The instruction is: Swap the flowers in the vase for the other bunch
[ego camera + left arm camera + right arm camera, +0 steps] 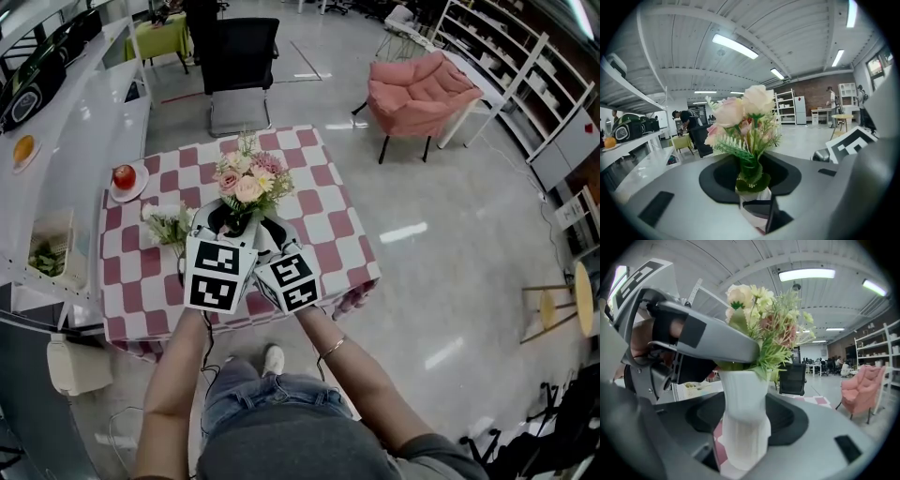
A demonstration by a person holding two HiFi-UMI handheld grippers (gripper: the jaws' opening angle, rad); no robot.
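A pink and cream bouquet [247, 181] stands in a white ribbed vase [743, 418] in the middle of a red-and-white checked table [319, 211]. My left gripper [752, 187] reaches in just above the vase mouth, its jaws closed on the green stems [751, 169]. In the right gripper view its finger [717, 345] lies across those stems. My right gripper [745, 437] is shut on the vase's body, low down. A second bunch, white and green [169, 225], lies on the cloth left of the vase. In the head view the marker cubes hide both grippers' fingertips.
A red apple on a plate [124, 176] sits at the table's far left corner. A white counter [66, 122] with an orange [23, 148] and a basket [52, 248] runs along the left. A black chair [239, 66] stands beyond the table, a pink armchair [422, 89] at the right.
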